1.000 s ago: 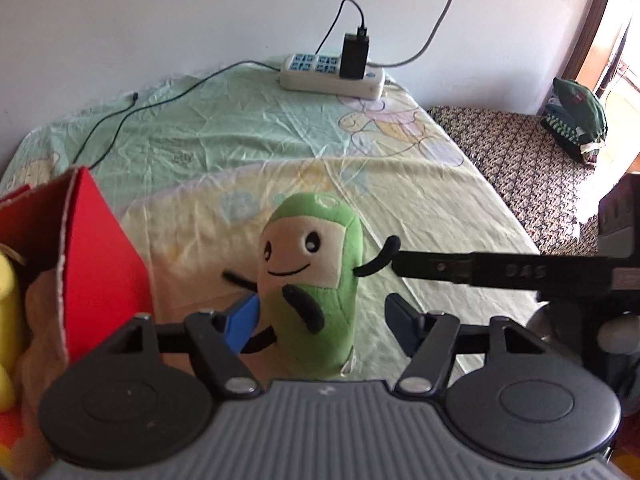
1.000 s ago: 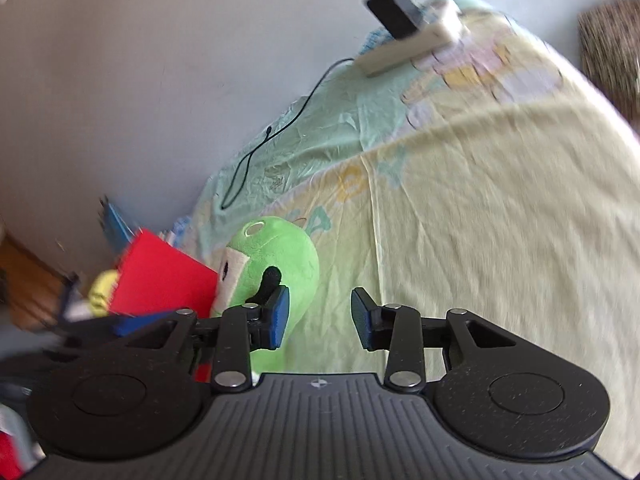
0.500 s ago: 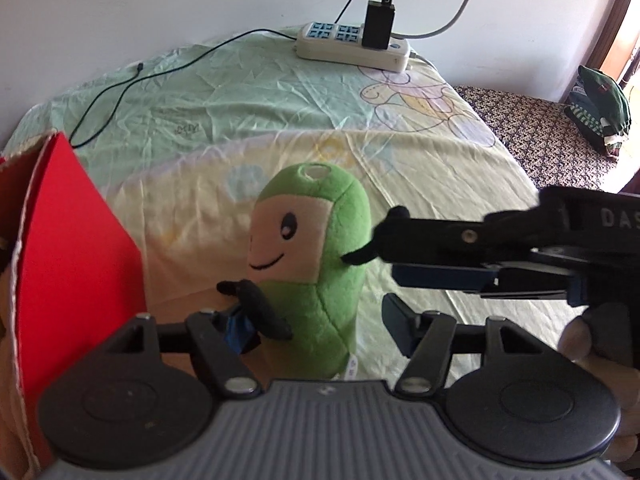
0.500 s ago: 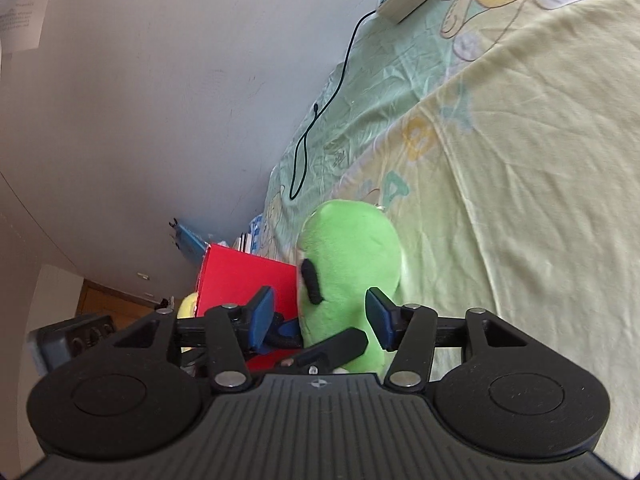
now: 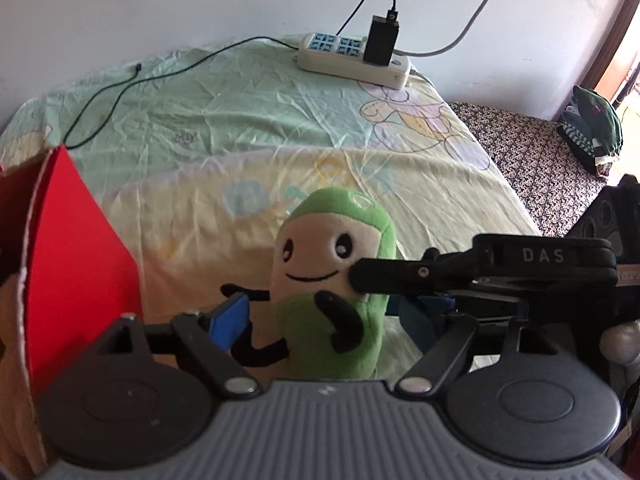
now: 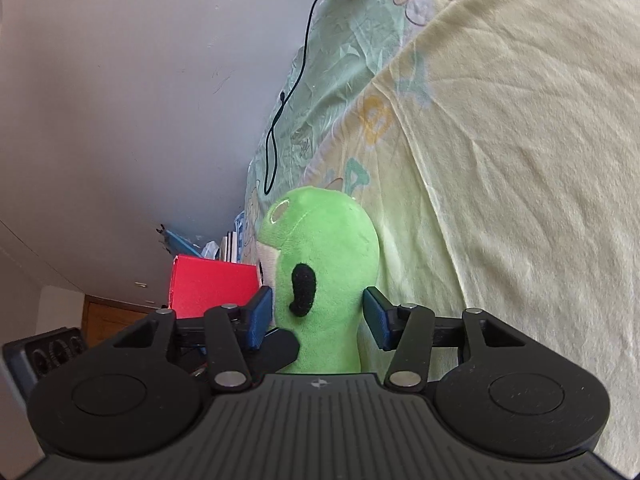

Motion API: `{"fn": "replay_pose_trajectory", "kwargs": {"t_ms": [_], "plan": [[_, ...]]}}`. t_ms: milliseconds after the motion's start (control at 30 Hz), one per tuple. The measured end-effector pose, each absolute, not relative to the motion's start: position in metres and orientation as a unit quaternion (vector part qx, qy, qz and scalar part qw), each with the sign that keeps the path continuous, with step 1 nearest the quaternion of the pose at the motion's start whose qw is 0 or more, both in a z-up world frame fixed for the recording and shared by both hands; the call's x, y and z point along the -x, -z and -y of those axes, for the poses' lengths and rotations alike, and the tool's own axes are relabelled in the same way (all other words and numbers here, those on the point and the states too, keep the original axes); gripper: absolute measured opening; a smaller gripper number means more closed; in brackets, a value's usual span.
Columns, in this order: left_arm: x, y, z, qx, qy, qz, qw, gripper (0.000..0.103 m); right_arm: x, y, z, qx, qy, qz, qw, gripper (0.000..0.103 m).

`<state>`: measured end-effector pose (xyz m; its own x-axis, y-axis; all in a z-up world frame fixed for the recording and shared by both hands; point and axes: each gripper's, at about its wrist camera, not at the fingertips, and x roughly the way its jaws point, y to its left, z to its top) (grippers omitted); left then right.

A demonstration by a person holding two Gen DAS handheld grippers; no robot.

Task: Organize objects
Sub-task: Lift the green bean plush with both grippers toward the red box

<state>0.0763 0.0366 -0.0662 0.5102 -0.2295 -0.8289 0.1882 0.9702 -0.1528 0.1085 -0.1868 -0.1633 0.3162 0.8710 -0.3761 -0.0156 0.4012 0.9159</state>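
The green plush toy (image 5: 334,300) stands upright on the bed (image 5: 248,128), just beside the red box (image 5: 76,264) that opens at the left edge of the left wrist view. What has changed over the last second is the right gripper (image 6: 318,318): a second ago it sat off to the toy's side with its jaws narrow and empty, and now it has swung in and widened so that the toy's body sits between its two blue pads (image 6: 260,314). The pads flank the toy closely; the left one looks to be touching the plush, the right one may be a hair apart, and I cannot tell whether any squeeze has begun. From the left wrist view the right gripper's black finger crosses in front of the toy's face.

The left gripper (image 5: 332,322) has shifted closer too, and the toy now stands between its wide-open jaws, untouched apart from the thin black arm lying near the left pad.

This reads as the approach ending and the grasp about to close, likely so the toy can go into the red box. The power strip (image 5: 354,58) and its cable (image 5: 120,96) lie well apart at the far end of the bed.
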Motion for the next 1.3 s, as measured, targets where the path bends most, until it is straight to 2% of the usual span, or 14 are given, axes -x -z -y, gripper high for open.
{"fn": "replay_pose_trajectory", "kwargs": {"t_ms": [100,500,833,1300], "plan": [[-0.084,0.076,-0.032,0.026,0.125,-0.493,0.860,0.067,-0.109,0.164,0.185,-0.441,-0.329,-0.488,0.678,0.052],[-0.081,0.077,-0.026,0.027,0.124,-0.497,0.858,0.064,-0.103,0.150,0.185,-0.428,-0.337,-0.477,0.690,0.049],[-0.047,0.052,-0.012,0.031,0.141,-0.473,0.869,0.064,-0.075,0.120,0.199,-0.408,-0.345,-0.459,0.710,0.049],[0.003,-0.011,-0.034,0.029,0.148,-0.379,0.913,0.064,-0.037,0.058,0.178,-0.402,-0.369,-0.373,0.751,0.049]]}}
